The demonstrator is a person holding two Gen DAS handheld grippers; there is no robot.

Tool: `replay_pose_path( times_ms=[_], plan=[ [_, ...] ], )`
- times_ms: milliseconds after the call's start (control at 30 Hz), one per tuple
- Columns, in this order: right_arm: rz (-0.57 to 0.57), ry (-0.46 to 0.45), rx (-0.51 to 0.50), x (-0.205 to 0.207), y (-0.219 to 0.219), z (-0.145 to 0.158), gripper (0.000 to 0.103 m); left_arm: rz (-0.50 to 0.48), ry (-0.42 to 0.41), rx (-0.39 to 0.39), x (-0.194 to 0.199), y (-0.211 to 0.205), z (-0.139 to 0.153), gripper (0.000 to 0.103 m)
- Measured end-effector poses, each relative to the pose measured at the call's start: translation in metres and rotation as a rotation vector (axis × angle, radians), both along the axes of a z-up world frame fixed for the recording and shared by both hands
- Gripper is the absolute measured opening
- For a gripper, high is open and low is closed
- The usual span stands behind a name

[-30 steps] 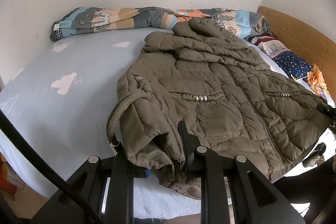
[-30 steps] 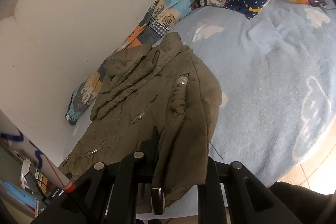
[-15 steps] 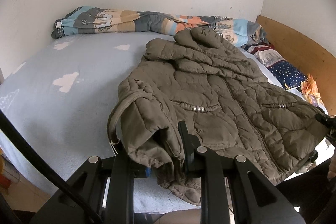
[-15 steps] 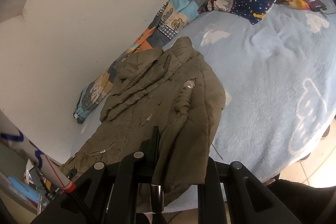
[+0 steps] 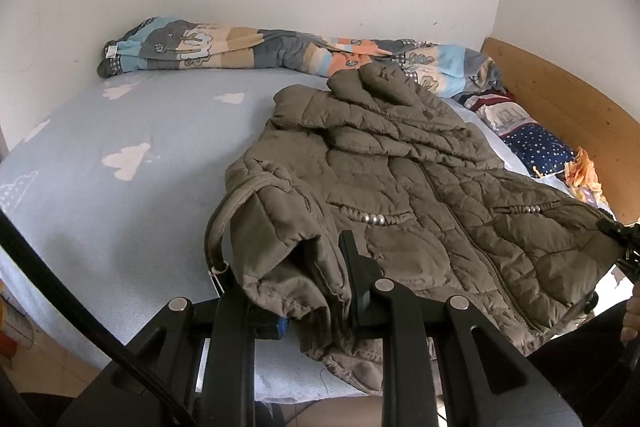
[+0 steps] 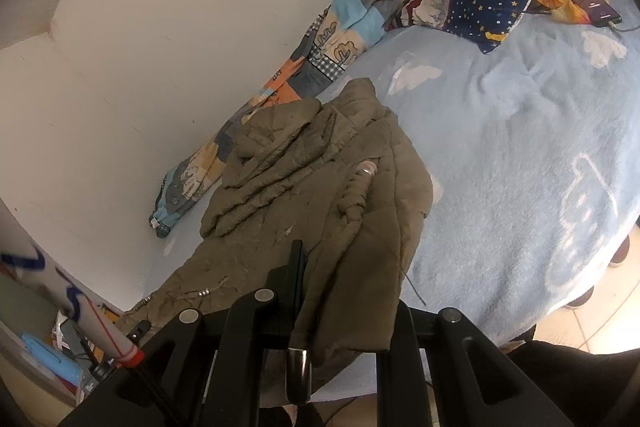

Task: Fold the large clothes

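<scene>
Bed w/ pale blue cloud-print sheet [image 5: 120, 131], white wall behind, wooden headboard [image 5: 560, 107] at far right. Olive quilted jacket [image 5: 400, 179] lies spread across near half of bed, hood end toward wall, hem end lifted off sheet at near edge. L gripper [image 5: 304, 291]: jaws pinched narrow on one hem corner, fabric bunched btwn fingers. R gripper [image 6: 344, 291]: jaws likewise nearly closed, clamping opposite hem corner; fabric drapes over it, so pad contact partly hidden, prob. firm. Patchwork quilt [image 5: 240, 47] rolled along wall. Star-print pillow [image 6: 492, 3] and phone [image 6: 594, 7] near headboard, well apart from jacket.
</scene>
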State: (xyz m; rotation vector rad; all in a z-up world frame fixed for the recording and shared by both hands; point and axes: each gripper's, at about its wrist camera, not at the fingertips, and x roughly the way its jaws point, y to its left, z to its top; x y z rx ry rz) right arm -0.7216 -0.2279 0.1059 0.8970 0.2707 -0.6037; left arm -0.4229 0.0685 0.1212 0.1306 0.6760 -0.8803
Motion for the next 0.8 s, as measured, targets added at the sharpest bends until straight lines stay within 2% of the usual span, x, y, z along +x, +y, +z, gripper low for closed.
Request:
replay_pose_path(
  times_ms=[400,800],
  plan=[
    [0.009,-0.041,-0.011,-0.007,-0.006,0.022,0.014,-0.009,-0.029,-0.032,0.011,0.001,0.023,0.02],
    [0.018,-0.084,-0.043,0.004,-0.029,0.06,0.014,-0.02,-0.064,-0.07,0.027,-0.008,0.058,0.02]
  ],
)
